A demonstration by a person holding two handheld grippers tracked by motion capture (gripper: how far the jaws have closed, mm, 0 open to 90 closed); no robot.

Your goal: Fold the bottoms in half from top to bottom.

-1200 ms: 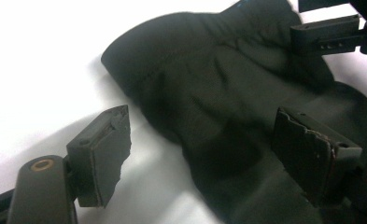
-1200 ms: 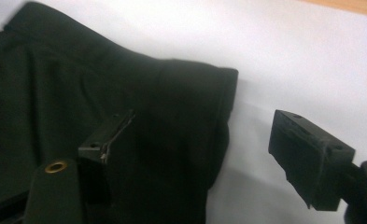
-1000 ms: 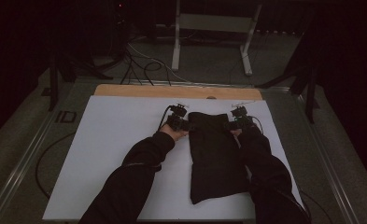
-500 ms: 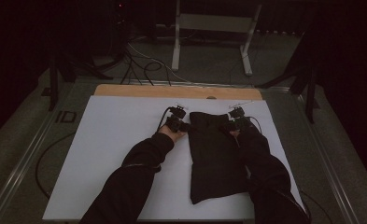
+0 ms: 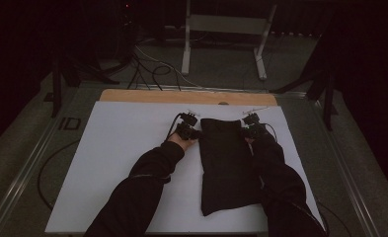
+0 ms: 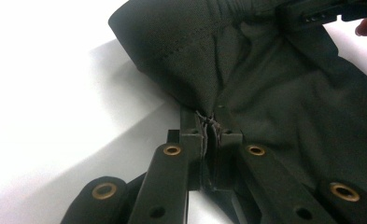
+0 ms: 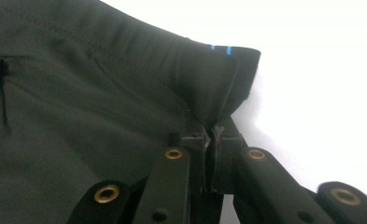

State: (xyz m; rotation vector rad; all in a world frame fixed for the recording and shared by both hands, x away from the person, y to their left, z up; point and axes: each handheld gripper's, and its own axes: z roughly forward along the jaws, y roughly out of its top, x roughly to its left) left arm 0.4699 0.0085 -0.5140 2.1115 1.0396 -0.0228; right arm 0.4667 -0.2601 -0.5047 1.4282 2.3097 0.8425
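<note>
Gripping step, judged nearly finished: black garment (image 5: 228, 163) lying flat on the white worktop (image 5: 127, 163), a little to the 3 o'clock side of the middle, long side running from 12 to 6 o'clock. Looks like folded trousers or shorts, but hard to say for sure.

Left claw (image 5: 190, 131) at the garment's far corner on the 9 o'clock side. Jaws just closing, now pinched tight on the cloth edge (image 6: 209, 122), a thin fold of fabric squeezed between the pads. Right claw (image 5: 251, 131) at the far corner on the 3 o'clock side. Jaws also just closing, now clamped on the hem (image 7: 214, 128), beside a small blue mark (image 7: 221, 47) on the fabric.

Both corners at the 12 o'clock end thus taken, with the near end at 6 o'clock lying free on the worktop between the two sleeves (image 5: 142, 197).

Next move, as a judgement: probably lifting both corners together and carrying them toward 6 o'clock to fold the garment in half. Calls for raising both hands evenly, at the same pace, keeping the far edge stretched so no sag forms in the middle. Also calls for a firm pinch through all layers; only a thin bite of cloth visible in each claw, so some risk of slipping or of catching the top layer alone.
</note>
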